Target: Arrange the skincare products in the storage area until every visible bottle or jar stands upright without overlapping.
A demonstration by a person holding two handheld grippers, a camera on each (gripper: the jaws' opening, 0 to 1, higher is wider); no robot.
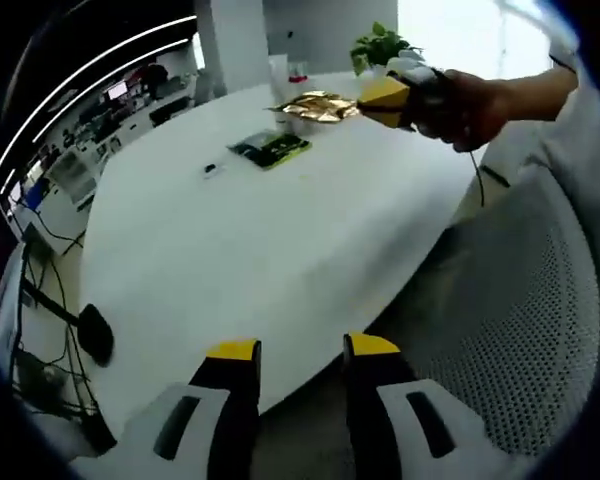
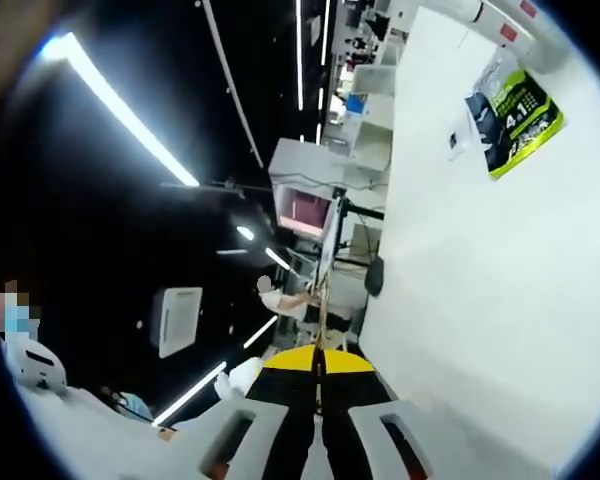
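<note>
**Right gripper clamped on gold pouch, left gripper idle**

Currently, going left to right in the left gripper view: a black mouse-like object (image 1: pixel 96 333) sits at the bench's left edge by loose cables. The white bench (image 1: pixel 250 250) is bare through the middle, so plenty of open room. A small dark item (image 1: pixel 212 169) lies just left of a green-and-black packet (image 1: pixel 270 148), lying flat, well in from the edges. Further right, a crumpled gold foil pouch (image 1: pixel 315 106) hangs above the far bench, pinched at one end by the right gripper (image 1: pixel 378 101) held in a person's hand (image 1: pixel 465 105). A potted plant (image 1: pixel 378 45) stands behind. A mesh chair (image 1: pixel 525 320) crowds the bench's right edge.

Left gripper (image 1: pixel 298 352): jaws apart, nothing between, hovering over the near bench edge.

Right gripper view: right gripper (image 2: pixel 317 368) jaws together; same green packet (image 2: pixel 515 115) flat on the bench (image 2: pixel 480 280).
</note>
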